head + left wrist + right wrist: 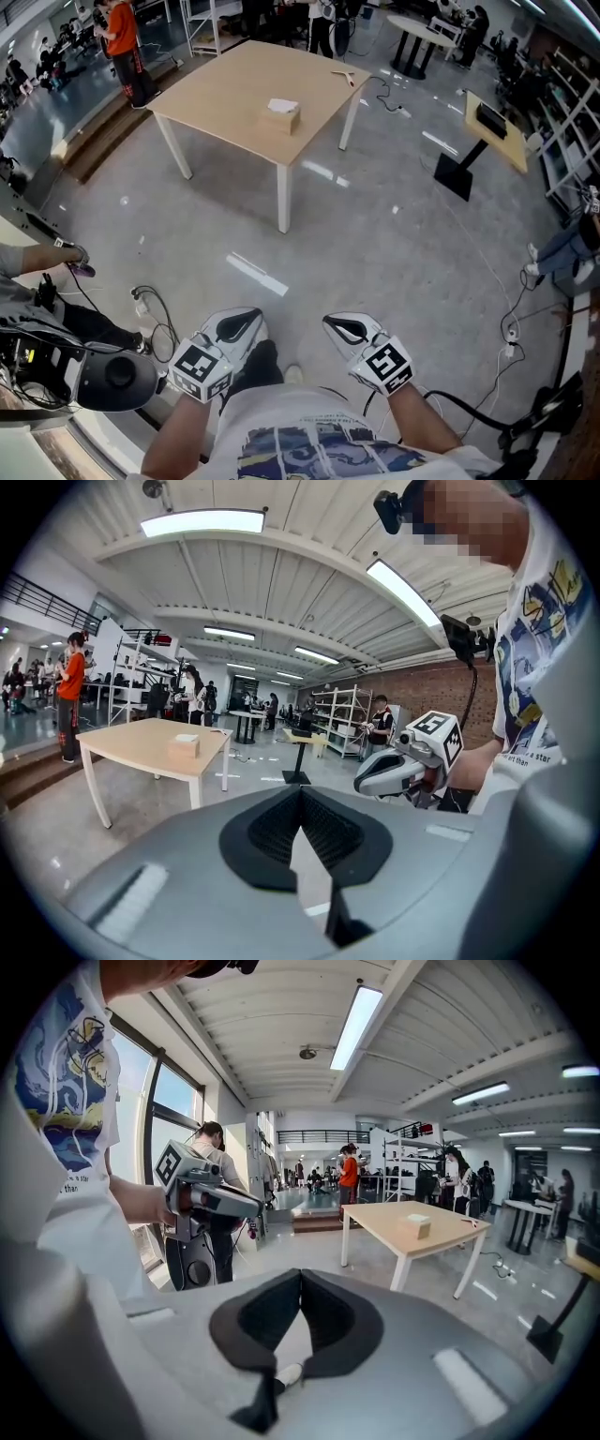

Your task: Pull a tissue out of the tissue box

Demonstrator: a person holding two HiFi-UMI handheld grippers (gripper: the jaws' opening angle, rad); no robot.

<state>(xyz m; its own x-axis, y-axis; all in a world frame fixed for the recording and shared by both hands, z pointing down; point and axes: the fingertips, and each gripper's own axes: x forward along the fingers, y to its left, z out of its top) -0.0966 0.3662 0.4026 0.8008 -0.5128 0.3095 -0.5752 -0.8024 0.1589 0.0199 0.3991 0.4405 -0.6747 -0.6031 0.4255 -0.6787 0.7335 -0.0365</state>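
Note:
The tissue box (282,115) is a small tan box with white tissue showing on top. It stands near the middle of a light wooden table (225,89) far ahead of me, across open floor. The box also shows small in the left gripper view (185,746) and in the right gripper view (417,1226). My left gripper (236,328) and right gripper (345,328) are held side by side close to my body, both pointing toward the table. Each has its jaws together with nothing between them, in both gripper views (301,791) (301,1274).
Grey floor lies between me and the table. Cables (155,314) and a black machine (108,375) sit at my left, and more cables (511,333) at my right. A black-footed stand with a wooden top (487,127) is to the table's right. A person in orange (122,37) stands beyond it.

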